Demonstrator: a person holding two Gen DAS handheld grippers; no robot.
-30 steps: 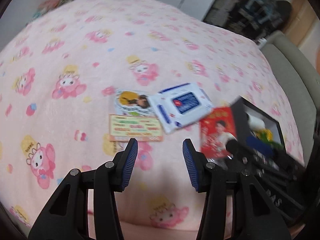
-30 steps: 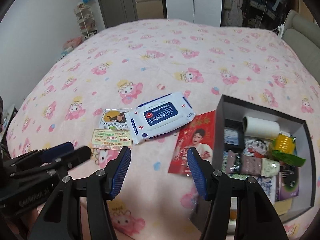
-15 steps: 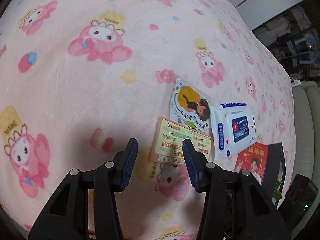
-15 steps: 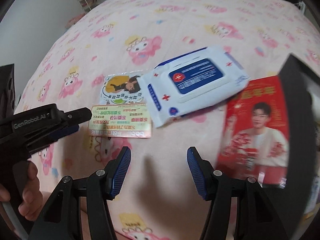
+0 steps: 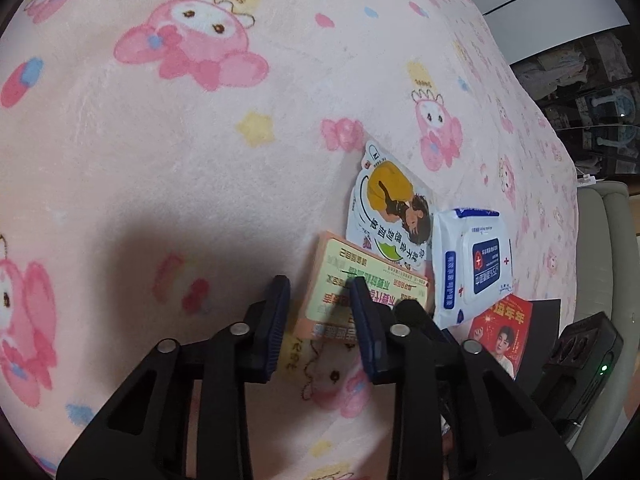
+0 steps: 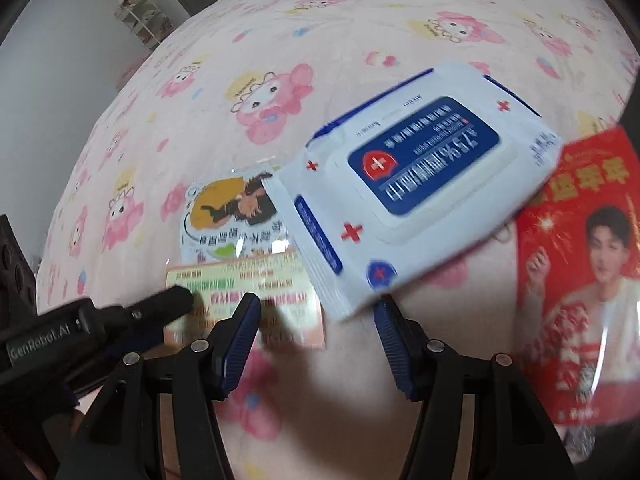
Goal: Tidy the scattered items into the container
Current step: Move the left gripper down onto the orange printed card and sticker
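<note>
The left gripper (image 5: 320, 292), fingers closing astride the green card's (image 5: 360, 292) six-o'clock edge, may pinch blanket (image 5: 160, 160) instead, while the right gripper (image 6: 316, 312) gapes empty.

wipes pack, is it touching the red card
Touching: in the right wrist view the wipes pack has a corner lying over the red card edge.

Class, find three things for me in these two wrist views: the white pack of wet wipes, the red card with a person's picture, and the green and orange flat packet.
Wet wipes pack (image 6: 416, 196): right wrist view, on its blue label.
Red card (image 6: 580, 264): right wrist view, on its printed face.
Green and orange packet (image 5: 340, 276): left wrist view, on its green panel.
</note>
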